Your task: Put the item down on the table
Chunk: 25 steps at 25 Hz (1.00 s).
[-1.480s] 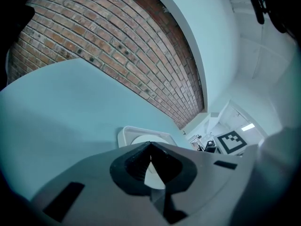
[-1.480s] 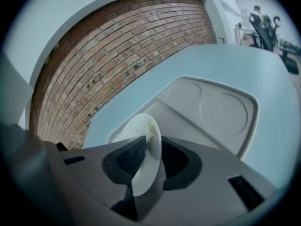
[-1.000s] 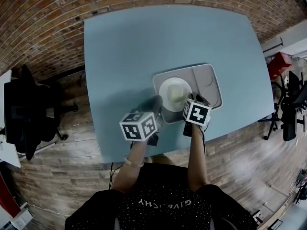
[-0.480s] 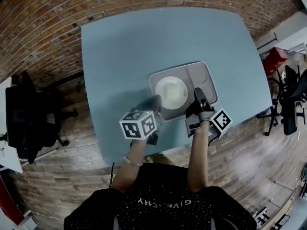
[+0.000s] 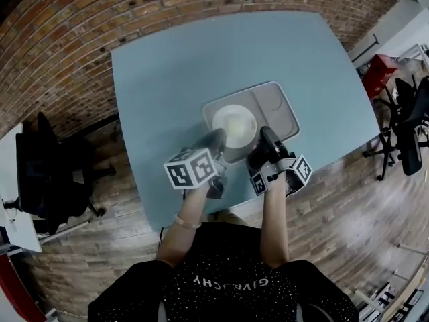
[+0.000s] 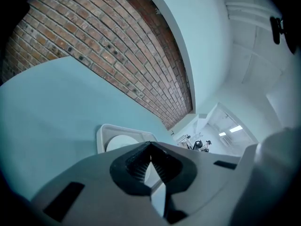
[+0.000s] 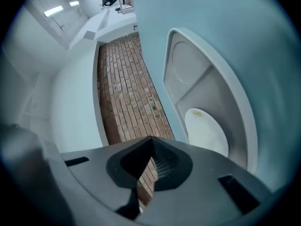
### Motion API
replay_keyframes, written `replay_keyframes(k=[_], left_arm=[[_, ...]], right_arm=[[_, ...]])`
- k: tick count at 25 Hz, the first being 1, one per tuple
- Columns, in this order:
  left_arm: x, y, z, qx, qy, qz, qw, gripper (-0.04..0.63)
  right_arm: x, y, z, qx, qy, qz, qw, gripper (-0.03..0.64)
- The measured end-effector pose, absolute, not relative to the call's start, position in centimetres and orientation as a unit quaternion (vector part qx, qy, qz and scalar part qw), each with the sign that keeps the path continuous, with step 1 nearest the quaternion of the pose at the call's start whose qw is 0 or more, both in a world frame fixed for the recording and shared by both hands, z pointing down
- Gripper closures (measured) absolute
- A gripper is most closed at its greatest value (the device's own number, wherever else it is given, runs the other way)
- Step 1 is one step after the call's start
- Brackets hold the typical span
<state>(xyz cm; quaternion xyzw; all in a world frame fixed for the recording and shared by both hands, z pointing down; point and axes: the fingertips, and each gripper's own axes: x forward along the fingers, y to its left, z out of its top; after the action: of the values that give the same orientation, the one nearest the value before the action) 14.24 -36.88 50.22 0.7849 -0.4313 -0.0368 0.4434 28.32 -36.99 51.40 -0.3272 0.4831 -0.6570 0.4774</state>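
Brick wall (image 5: 80, 19) backs the pale blue table (image 5: 167, 79), with plank floor (image 5: 87, 247) below. The left gripper (image 5: 216, 139) hangs at the near-left rim of the grey compartment tray (image 5: 285, 109), jaws clenched and empty. The tray lies flat on the table, a round white plate (image 5: 234, 125) inside. The right gripper (image 5: 266, 136) is likewise clenched on nothing; whether it touches the rim is unclear.

I have open blue table (image 5: 174, 72) left, right and beyond; only the gray tray (image 5: 285, 109) with its white plate (image 5: 234, 123) blocks straight ahead.
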Motion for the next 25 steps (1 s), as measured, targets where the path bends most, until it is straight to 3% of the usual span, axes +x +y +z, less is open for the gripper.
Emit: replay_keyframes(k=[4,25], left_arm=[[14.4,-36.7,50.4,0.779,-0.423,-0.048,0.461,0.584],[15.7,-35.4,52.0,0.782,-0.425,-0.012,0.455,0.584]], right_arm=[[28.3,-36.6,50.8,-0.322,0.492,-0.65,0.482,0.603],[27.9,-36.2,50.5,-0.399,0.61,-0.597,0.335,0.603]])
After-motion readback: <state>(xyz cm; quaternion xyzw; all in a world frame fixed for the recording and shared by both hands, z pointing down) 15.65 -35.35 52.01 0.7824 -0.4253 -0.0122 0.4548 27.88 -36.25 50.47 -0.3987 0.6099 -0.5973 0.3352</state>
